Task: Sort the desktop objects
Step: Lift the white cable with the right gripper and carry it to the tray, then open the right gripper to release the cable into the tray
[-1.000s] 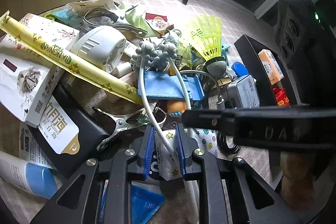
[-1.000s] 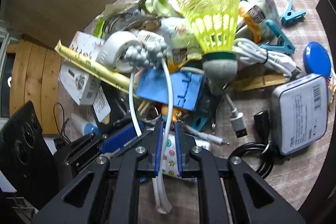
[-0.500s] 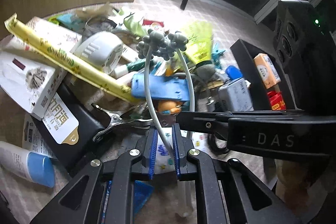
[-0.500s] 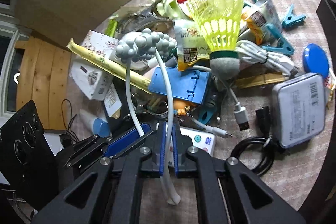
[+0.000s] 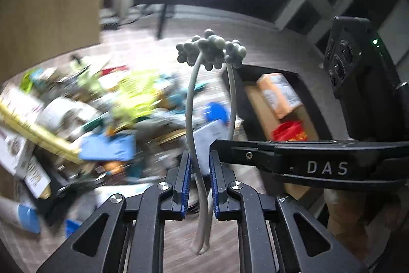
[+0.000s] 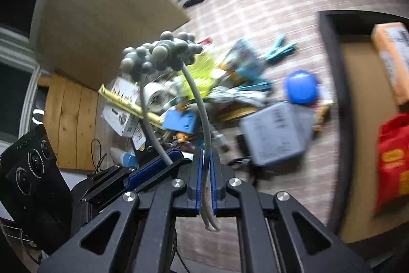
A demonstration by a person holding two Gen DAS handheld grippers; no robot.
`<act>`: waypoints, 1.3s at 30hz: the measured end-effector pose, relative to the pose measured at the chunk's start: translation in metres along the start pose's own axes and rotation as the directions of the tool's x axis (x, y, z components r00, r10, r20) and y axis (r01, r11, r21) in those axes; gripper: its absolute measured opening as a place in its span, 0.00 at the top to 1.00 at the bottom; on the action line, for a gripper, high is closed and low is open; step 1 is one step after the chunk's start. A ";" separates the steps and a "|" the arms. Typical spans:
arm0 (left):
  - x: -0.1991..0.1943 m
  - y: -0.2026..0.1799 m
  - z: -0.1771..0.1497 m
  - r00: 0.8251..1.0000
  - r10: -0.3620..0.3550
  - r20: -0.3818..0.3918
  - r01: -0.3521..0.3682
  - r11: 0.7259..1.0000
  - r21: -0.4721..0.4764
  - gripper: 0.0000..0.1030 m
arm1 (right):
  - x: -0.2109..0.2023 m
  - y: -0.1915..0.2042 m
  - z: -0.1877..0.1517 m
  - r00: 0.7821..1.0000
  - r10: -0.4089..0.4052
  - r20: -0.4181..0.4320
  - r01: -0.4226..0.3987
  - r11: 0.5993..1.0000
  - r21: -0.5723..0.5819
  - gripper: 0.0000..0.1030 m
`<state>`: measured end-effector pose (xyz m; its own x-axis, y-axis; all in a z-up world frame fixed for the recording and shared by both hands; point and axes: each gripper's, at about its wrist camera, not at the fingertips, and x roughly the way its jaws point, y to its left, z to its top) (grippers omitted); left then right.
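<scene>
A white hoop-shaped headband topped with a cluster of grey balls (image 5: 212, 50) is lifted above the pile. My left gripper (image 5: 200, 163) is shut on one leg of the headband. My right gripper (image 6: 205, 160) is shut on the other leg, and the grey cluster also shows in the right wrist view (image 6: 161, 55). The right gripper's fingers (image 5: 255, 157) cross the left wrist view from the right. The left gripper's blue-padded fingers (image 6: 153, 168) show at the lower left of the right wrist view. Both views are motion-blurred.
A cluttered pile (image 5: 102, 106) lies on the checked cloth: a yellow shuttlecock (image 6: 199, 68), a blue holder (image 6: 179, 120), a grey box (image 6: 276, 134), a blue round lid (image 6: 300, 87). A dark tray (image 6: 332, 83) at right holds an orange box (image 6: 391, 55) and a red packet (image 6: 393, 157).
Both grippers have lifted the headband up out of the pile and swung right toward the dark tray. The pile has dropped lower and to the left in both views.
</scene>
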<state>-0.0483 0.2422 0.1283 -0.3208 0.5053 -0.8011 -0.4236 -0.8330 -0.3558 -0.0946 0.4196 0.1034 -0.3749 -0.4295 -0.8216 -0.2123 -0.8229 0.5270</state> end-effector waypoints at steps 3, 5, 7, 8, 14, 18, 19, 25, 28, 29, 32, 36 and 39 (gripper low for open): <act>0.012 -0.040 0.011 0.999 -0.035 0.004 0.035 0.998 0.053 0.89 | -0.026 -0.025 -0.001 0.999 -0.022 0.032 0.021 0.999 0.025 0.93; 0.024 -0.065 0.017 0.998 -0.057 0.000 0.057 0.995 0.080 0.89 | -0.047 -0.048 -0.001 0.998 -0.039 0.055 0.036 0.998 0.052 0.93; 0.033 -0.083 0.021 0.997 -0.079 -0.007 0.079 0.992 0.100 0.89 | -0.063 -0.069 -0.001 0.996 -0.049 0.069 0.044 0.996 0.078 0.94; 0.042 -0.097 0.024 0.996 -0.092 -0.015 0.093 0.989 0.112 0.89 | -0.071 -0.082 -0.001 0.995 -0.058 0.076 0.051 0.994 0.094 0.93; 0.074 -0.147 0.033 0.992 -0.120 -0.047 0.126 0.980 0.154 0.92 | -0.100 -0.138 0.000 0.994 -0.071 0.087 0.056 0.985 0.164 0.93; 0.084 -0.167 0.040 0.992 -0.118 -0.050 0.125 0.979 0.162 0.92 | -0.109 -0.158 0.005 0.994 -0.068 0.091 0.051 0.983 0.178 0.92; 0.088 -0.170 0.042 0.993 -0.109 -0.052 0.116 0.980 0.160 0.92 | -0.109 -0.161 0.007 0.994 -0.067 0.087 0.051 0.983 0.178 0.92; 0.114 -0.174 0.046 0.995 -0.035 -0.097 0.048 0.989 0.136 0.70 | -0.114 -0.171 0.025 0.988 -0.119 0.097 0.101 0.979 0.175 0.90; 0.115 -0.172 0.046 0.996 -0.018 -0.087 0.030 0.991 0.134 0.61 | -0.122 -0.173 0.027 0.987 -0.113 0.118 0.093 0.981 0.170 0.89; 0.112 -0.172 0.046 0.997 -0.013 -0.080 0.024 0.991 0.135 0.61 | -0.124 -0.172 0.027 0.985 -0.122 0.122 0.101 0.982 0.162 0.89; 0.106 -0.170 0.044 0.998 0.026 -0.060 -0.017 0.989 0.146 0.60 | -0.125 -0.172 0.026 0.985 -0.119 0.123 0.099 0.984 0.151 0.89; 0.096 -0.163 0.039 0.998 0.044 -0.052 -0.037 0.990 0.139 0.60 | -0.124 -0.165 0.023 0.984 -0.124 0.127 0.109 0.987 0.119 0.89; 0.092 -0.157 0.036 0.997 0.070 -0.046 -0.063 0.988 0.139 0.60 | -0.119 -0.155 0.020 0.984 -0.127 0.126 0.118 0.990 0.078 0.88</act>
<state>-0.0420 0.4279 0.1279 -0.3103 0.4350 -0.8453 -0.5159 -0.8239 -0.2346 -0.0354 0.6057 0.1237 -0.4554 -0.2711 -0.8480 -0.3245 -0.8365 0.4416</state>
